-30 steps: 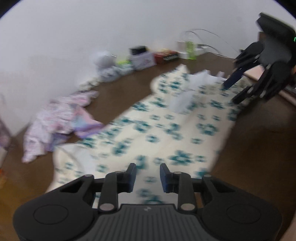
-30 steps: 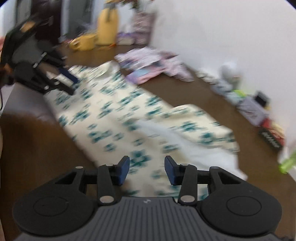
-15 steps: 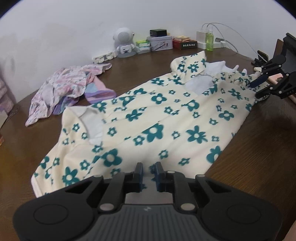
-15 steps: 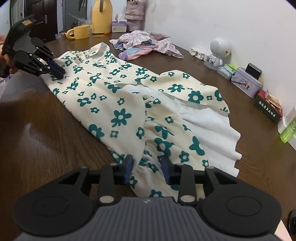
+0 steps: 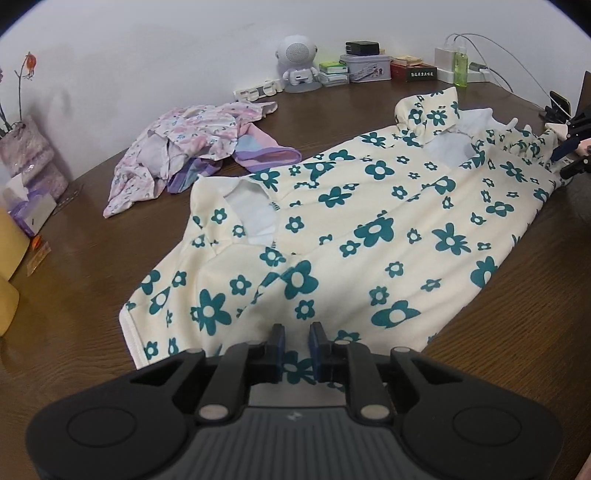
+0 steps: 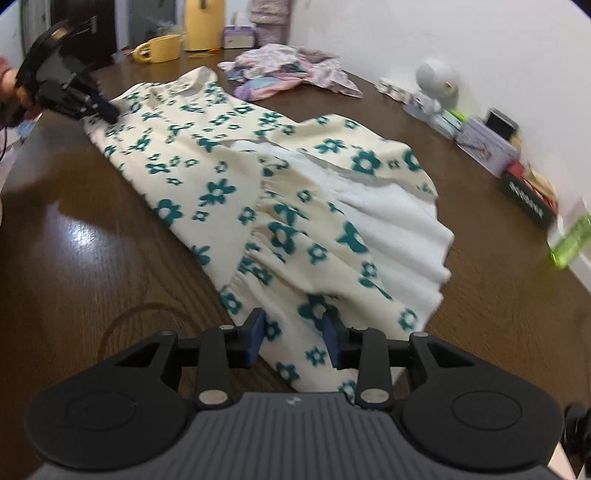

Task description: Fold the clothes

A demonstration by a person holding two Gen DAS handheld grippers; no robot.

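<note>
A cream dress with teal flowers [image 5: 369, 229] lies spread lengthwise on the brown table [image 5: 92, 295]. My left gripper [image 5: 295, 341] is at the shoulder end, jaws narrow and shut on the fabric there. The right wrist view shows it small at the far left [image 6: 105, 109], on the dress's edge. At the skirt end, my right gripper [image 6: 293, 338] holds the gathered hem of the dress [image 6: 221, 184] between wider-set jaws. In the left wrist view it shows at the far right edge [image 5: 565, 160]. The near edge of the dress runs fairly straight between the two grippers.
A heap of pink and lilac clothes [image 5: 184, 147] lies beyond the dress. Along the wall stand a white robot-shaped speaker [image 5: 297, 62], a tin [image 5: 365, 66], small boxes and a green bottle [image 5: 461, 68]. A yellow mug [image 6: 162, 48] and a jug [image 6: 205, 24] stand at the far end.
Both grippers' jaws have narrowed onto the fabric since a second ago. Both hands have shifted sideways and slightly down, and the dress now looks flatter and straighter.
</note>
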